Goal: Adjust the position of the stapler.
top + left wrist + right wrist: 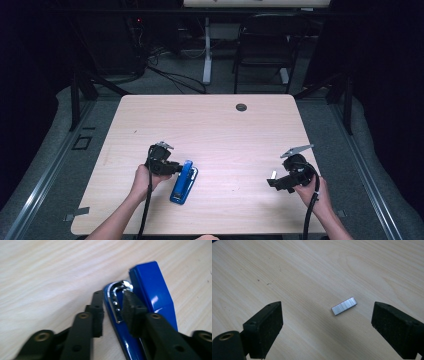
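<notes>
A blue stapler (182,182) lies on the wooden table (210,130), left of centre near the front. My left gripper (178,169) is at the stapler's far end, open. In the left gripper view its jaws straddle the front of the stapler's blue base (125,342), with the shiny metal anvil (117,303) between them. One finger (132,308) lies over the base beside the blue top arm (152,290), and a sliver of table shows at the other pad (98,316). My right gripper (328,312) is wide open, low over a short silver strip of staples (344,306) lying flat on the table.
A round cable hole (241,107) sits near the table's far edge. Beyond the table stand a black chair (265,45) and a white desk leg (207,50) on a dark floor with cables. My right gripper (274,183) is near the table's front right.
</notes>
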A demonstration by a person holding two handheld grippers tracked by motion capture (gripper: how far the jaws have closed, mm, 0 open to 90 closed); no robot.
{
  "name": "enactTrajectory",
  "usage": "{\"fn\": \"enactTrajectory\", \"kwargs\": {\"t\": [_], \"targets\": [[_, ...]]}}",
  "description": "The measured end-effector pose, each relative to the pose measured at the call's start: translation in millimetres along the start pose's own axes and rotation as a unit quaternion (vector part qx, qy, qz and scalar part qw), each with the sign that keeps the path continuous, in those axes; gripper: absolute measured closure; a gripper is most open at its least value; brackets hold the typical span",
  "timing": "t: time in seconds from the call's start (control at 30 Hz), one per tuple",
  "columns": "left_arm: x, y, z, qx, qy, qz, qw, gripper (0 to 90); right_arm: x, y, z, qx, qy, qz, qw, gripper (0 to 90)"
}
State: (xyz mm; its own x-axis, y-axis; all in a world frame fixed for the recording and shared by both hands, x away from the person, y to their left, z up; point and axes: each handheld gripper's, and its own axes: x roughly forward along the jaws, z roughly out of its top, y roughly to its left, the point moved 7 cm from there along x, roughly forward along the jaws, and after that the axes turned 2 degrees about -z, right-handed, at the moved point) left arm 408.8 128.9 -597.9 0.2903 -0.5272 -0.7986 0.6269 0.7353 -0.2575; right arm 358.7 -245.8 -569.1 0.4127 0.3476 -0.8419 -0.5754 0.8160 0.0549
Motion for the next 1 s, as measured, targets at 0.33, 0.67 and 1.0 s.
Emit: {"fn": "enactTrajectory", "kwargs": {"t": [0.33,0.67,1.0], "targets": [[-26.6,9.8,2.1,-0.066,-0.037,0.079,0.994,26.3,0.4,0.5,0.1,0.001,-0.001,-0.003,1.0,9.9],[-20.6,-20.6,4.4,-0.037,-0.033,0.075,0.9959,11.3,1.0,1.3,-0.1,-0.001,0.002,0.001,1.0,10.0],[5.6,-37.9,-1.1,0.012,0.017,0.075,0.9969,18.7,2.4,1.3,-0.5,-0.002,0.005,0.002,1.0,10.2]]}}
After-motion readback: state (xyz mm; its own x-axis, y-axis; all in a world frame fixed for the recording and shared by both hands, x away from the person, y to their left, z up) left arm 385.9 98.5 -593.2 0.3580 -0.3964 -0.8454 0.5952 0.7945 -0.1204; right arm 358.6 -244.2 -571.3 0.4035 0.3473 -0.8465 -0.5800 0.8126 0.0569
